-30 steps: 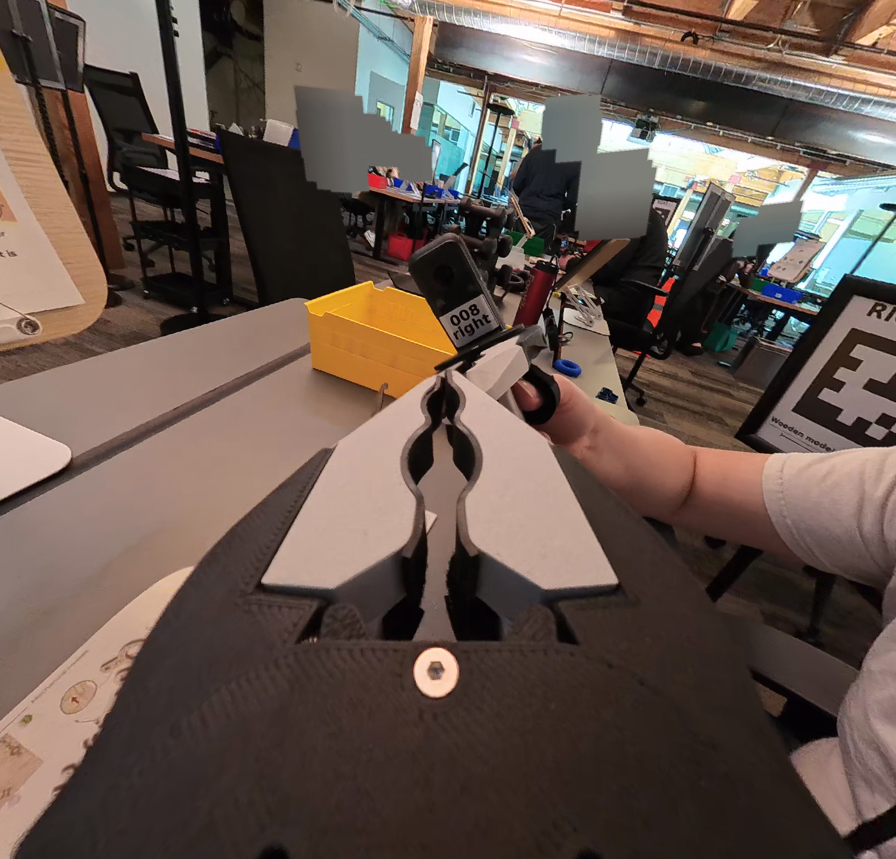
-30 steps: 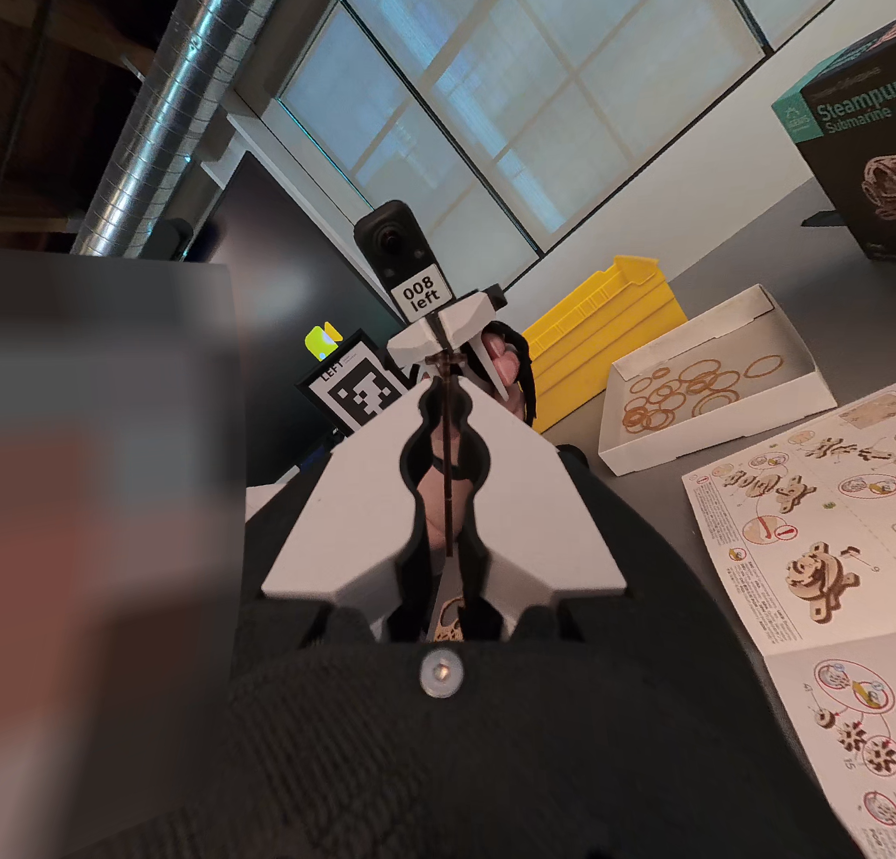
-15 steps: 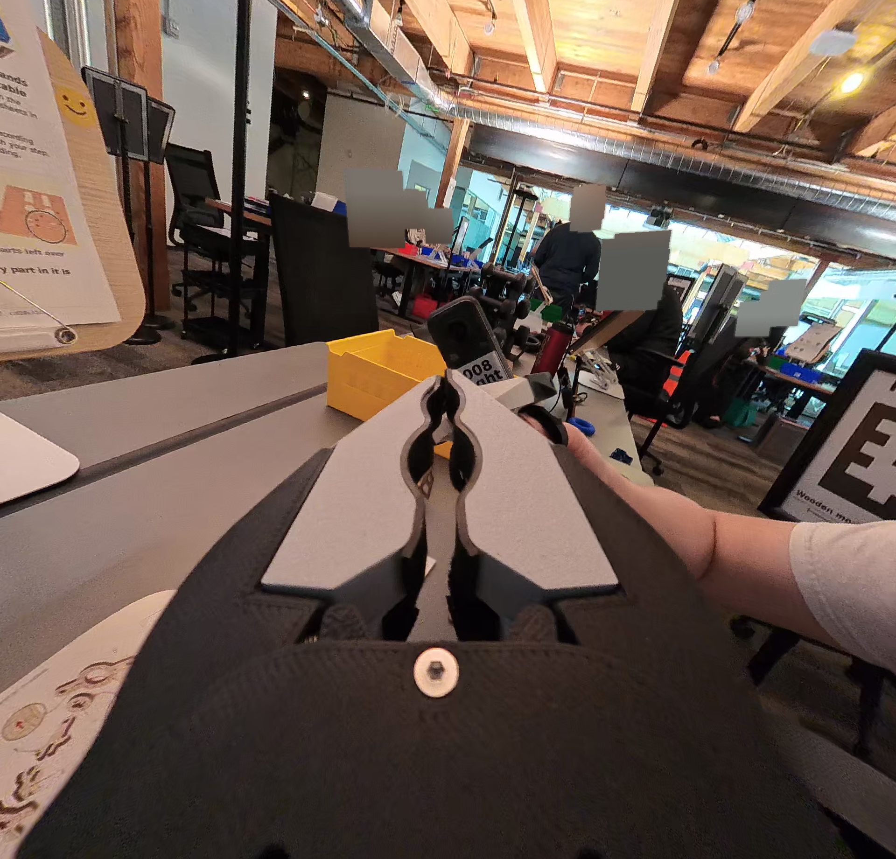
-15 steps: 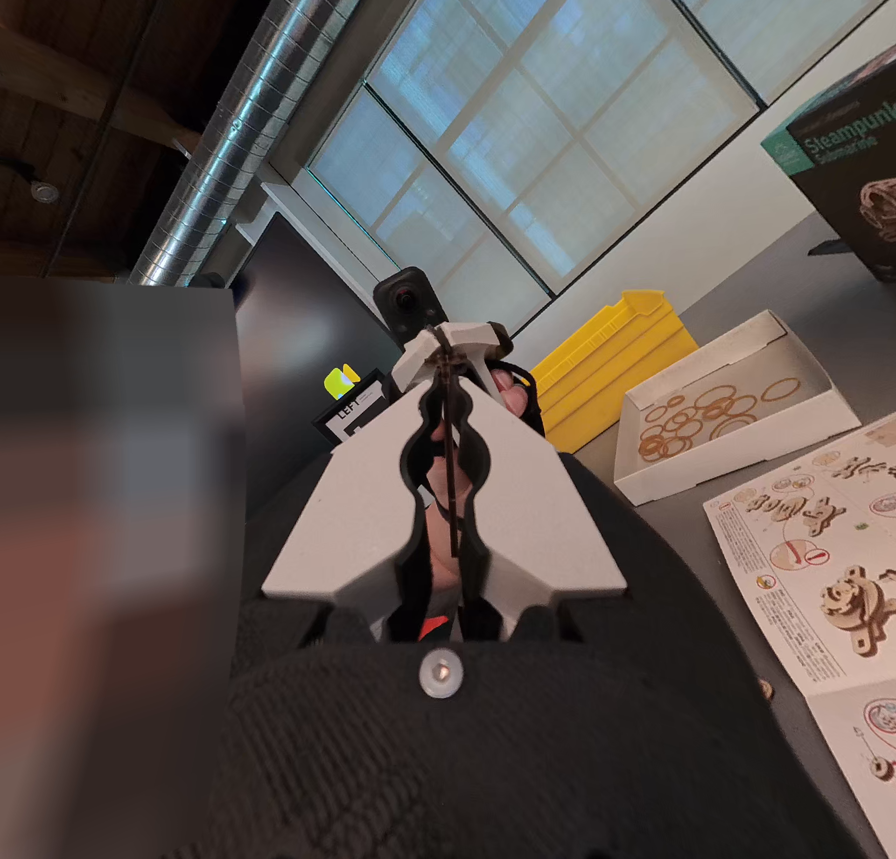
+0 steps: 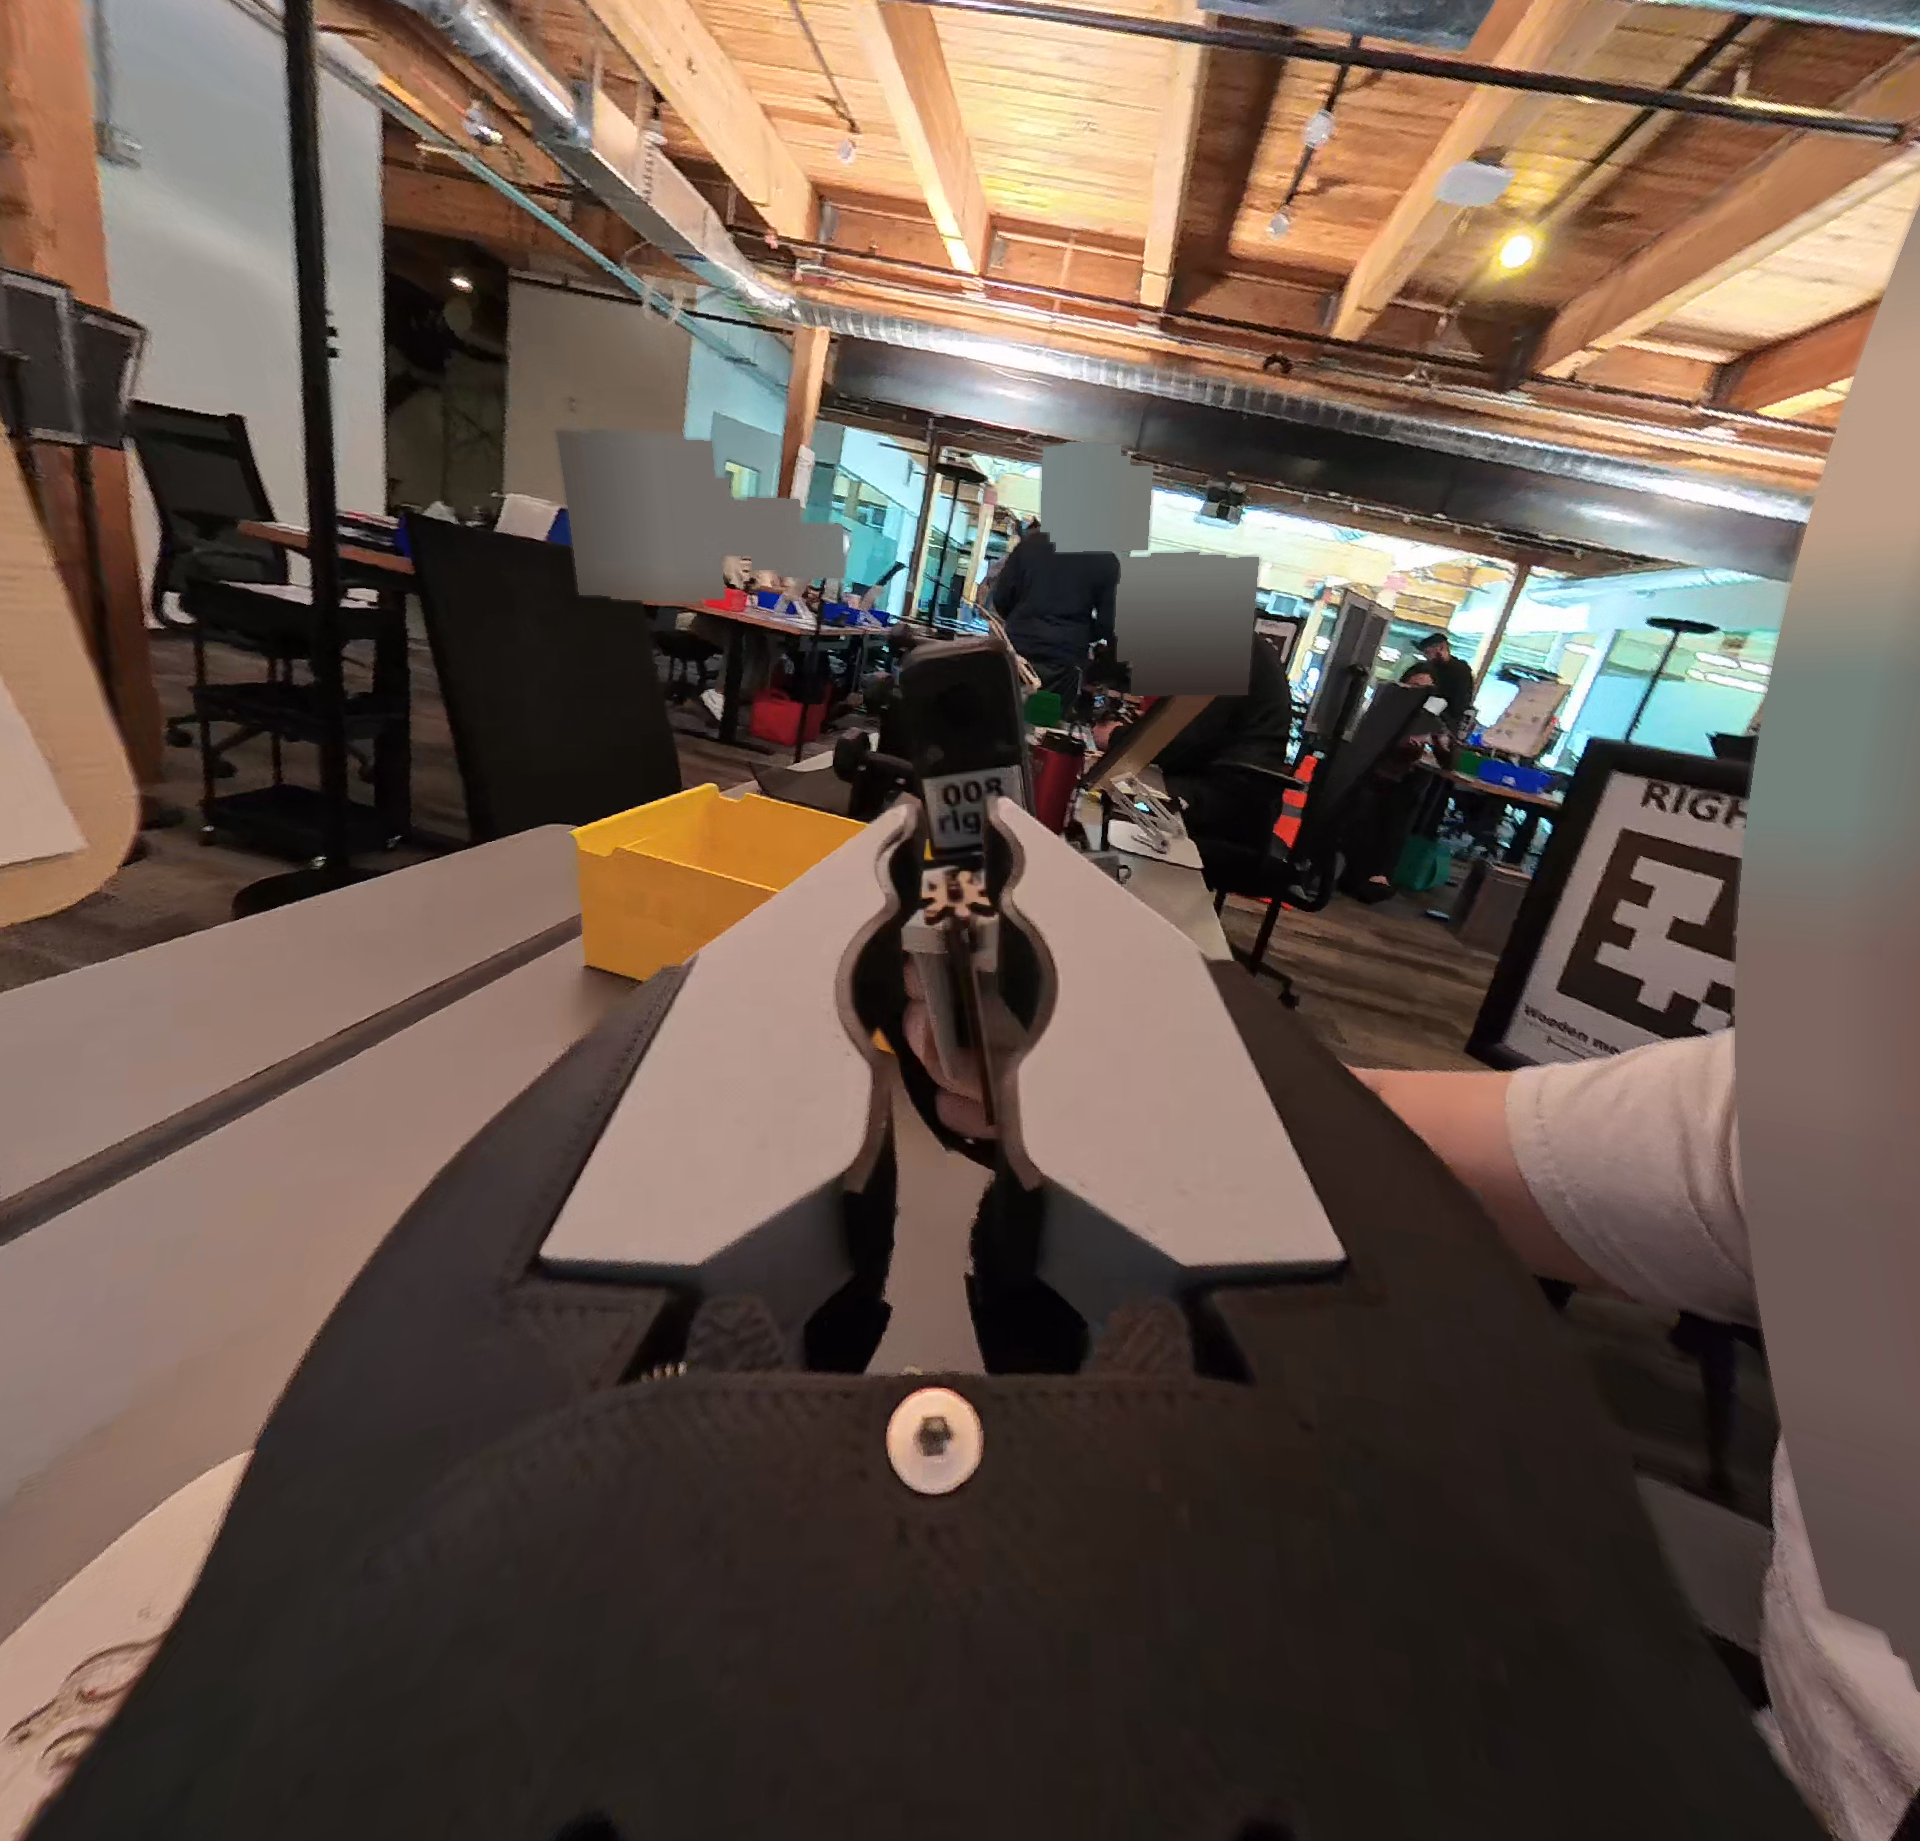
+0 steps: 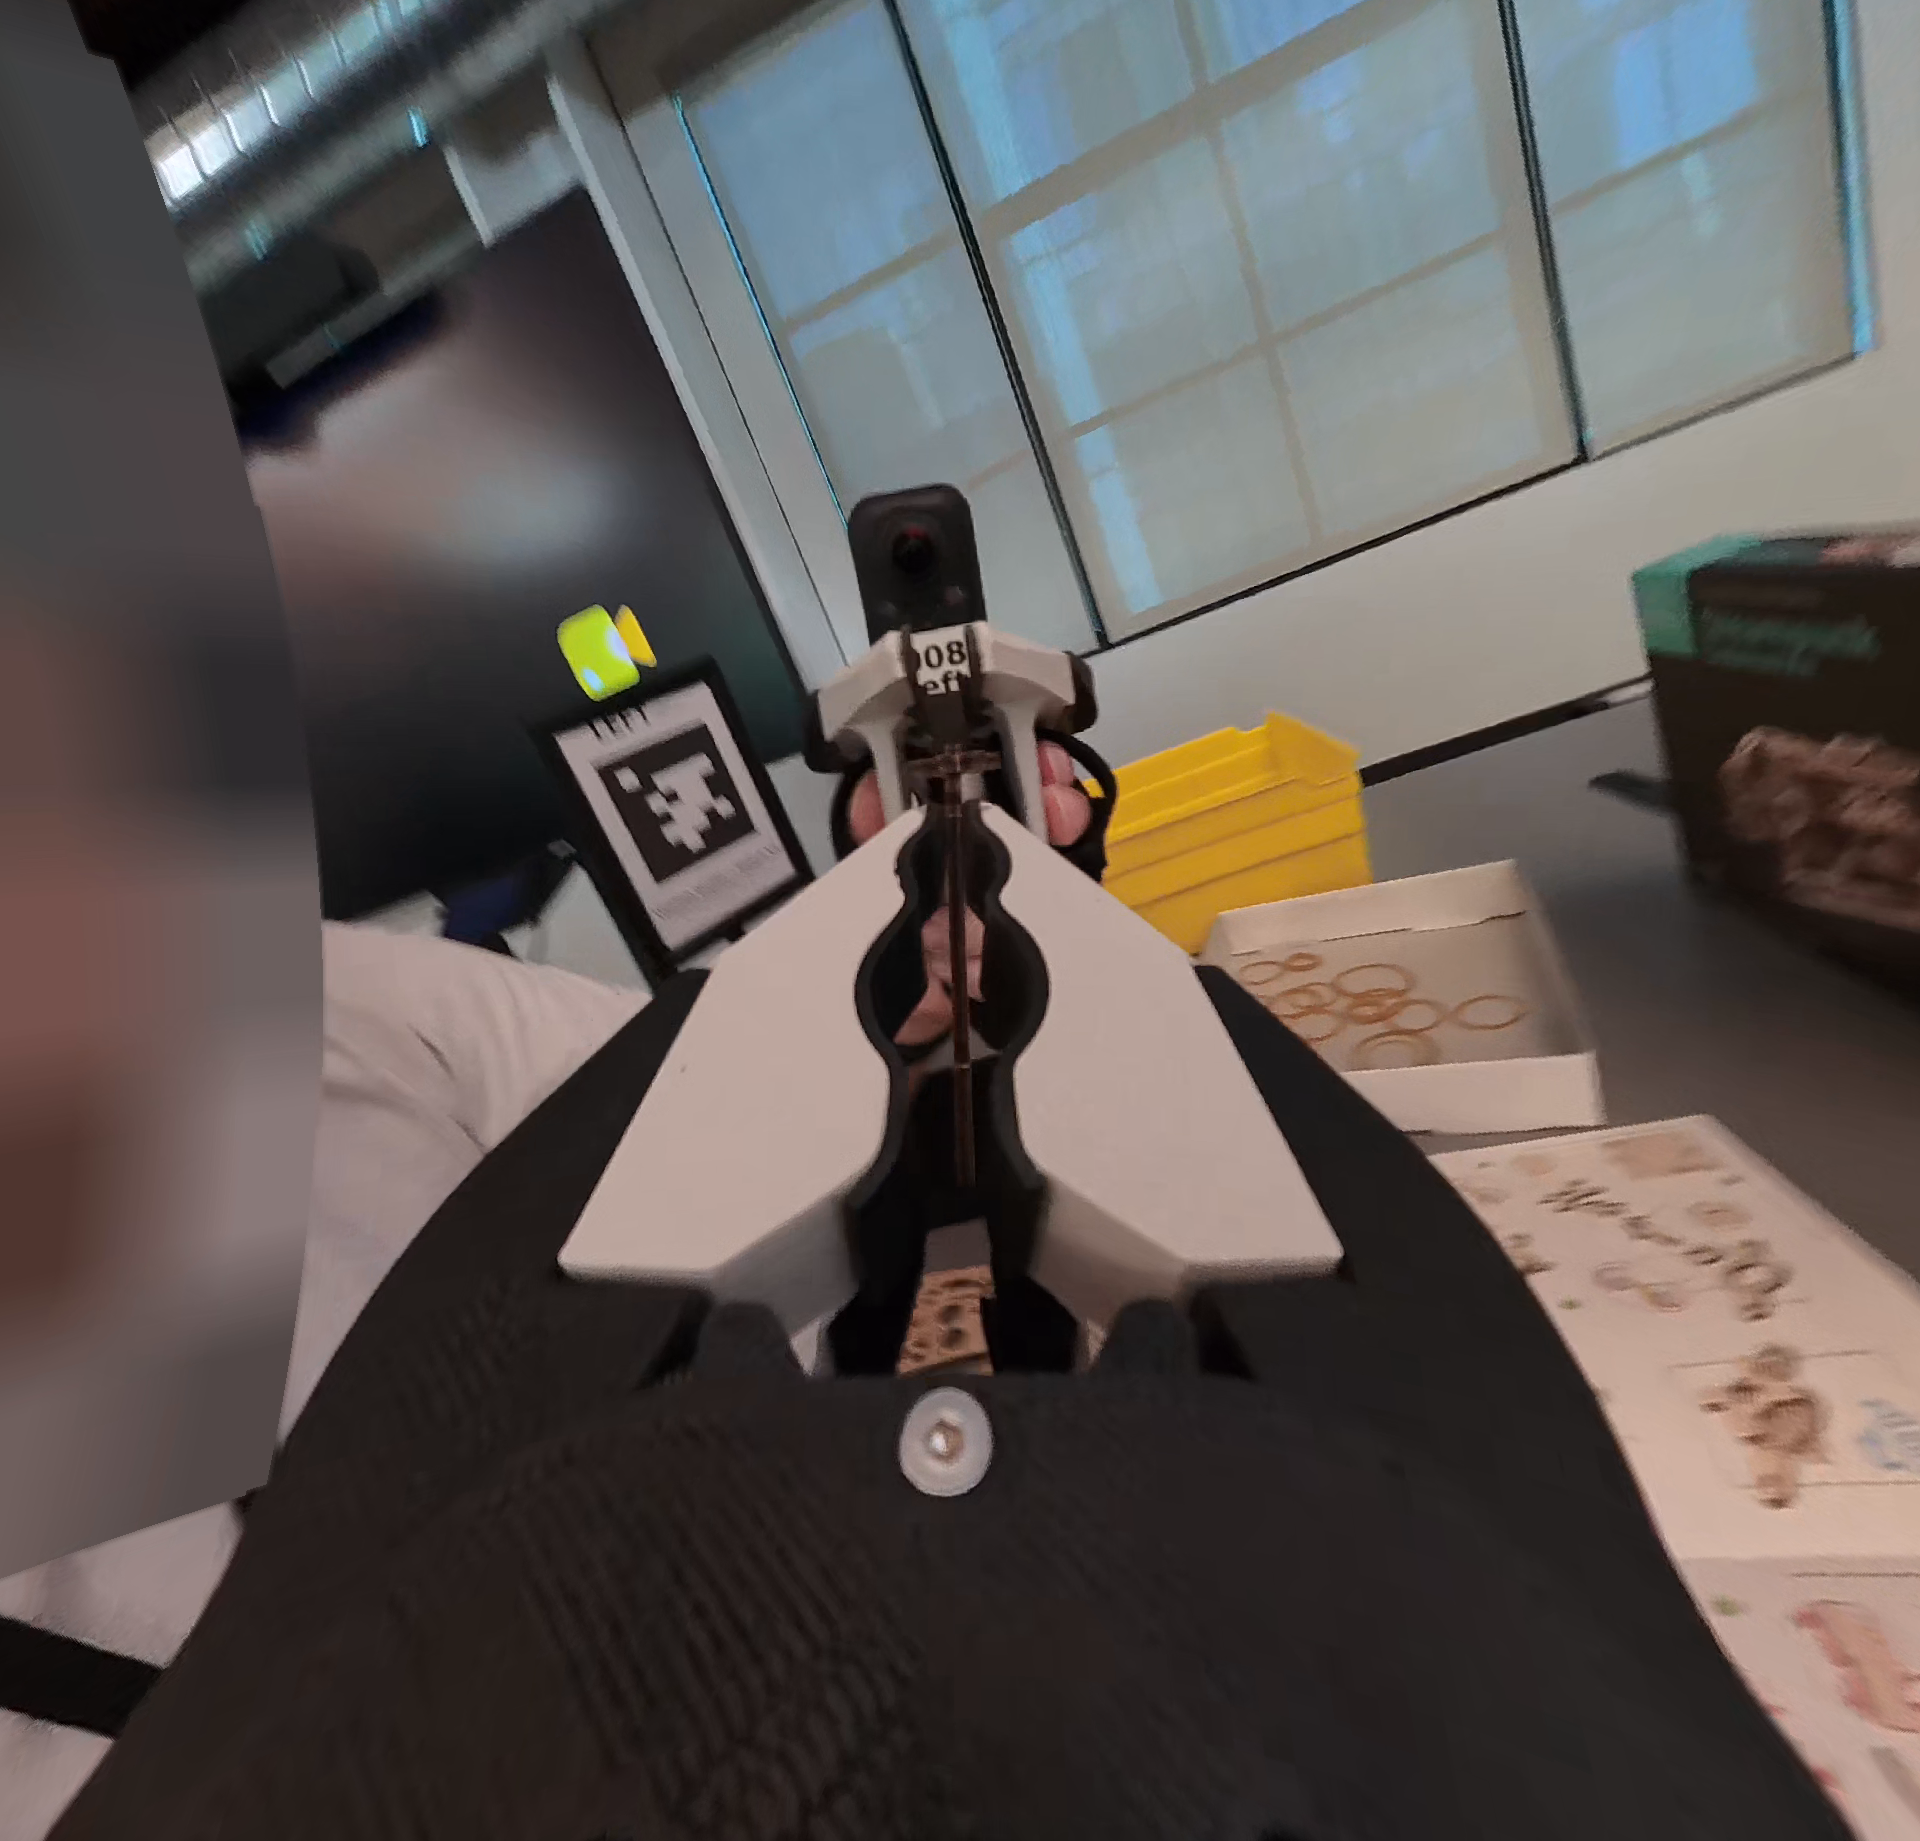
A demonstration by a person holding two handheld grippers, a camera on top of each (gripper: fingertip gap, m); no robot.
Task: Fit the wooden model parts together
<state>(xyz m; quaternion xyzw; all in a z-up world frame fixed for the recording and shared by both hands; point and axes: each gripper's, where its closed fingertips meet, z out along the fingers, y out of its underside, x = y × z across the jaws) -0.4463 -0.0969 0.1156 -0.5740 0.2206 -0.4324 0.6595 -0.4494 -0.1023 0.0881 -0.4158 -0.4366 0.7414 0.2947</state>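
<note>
Left wrist view, referenced to the yellow bin (image 5: 707,872) on the grey table (image 5: 260,1022). Left of the bin: bare table top with a seam running toward it. Right of the bin and nearer the camera: left gripper (image 5: 954,835), jaws drawn nearly together at the tips. A small wooden gear piece (image 5: 956,892) sits between the tips; it appears pinched there, edges against both fingers. Directly beyond it, the right gripper (image 5: 951,960) points back, nose to nose with the left one, with a thin dark wooden plate (image 5: 975,1022) seen edge-on in its jaws. Gear piece and plate meet or nearly meet; contact cannot be resolved. Far right of the bin: a framed black-and-white marker board (image 5: 1631,918) and a white sleeve (image 5: 1631,1168).

Right wrist view, blurred, again referenced to the yellow bin (image 6: 1236,815). Left of the bin: another marker board (image 6: 681,804), then the right gripper (image 6: 951,825), jaws clamped on the thin wooden plate (image 6: 961,1022), which runs edge-on down the gap. At its far tip the gear piece (image 6: 951,752) is held by the left gripper (image 6: 951,726). Right of the bin: a white tray (image 6: 1455,1085) of rubber bands (image 6: 1371,1012), an instruction sheet (image 6: 1683,1303) nearer the camera, and a dark box (image 6: 1797,752) farther right.
</note>
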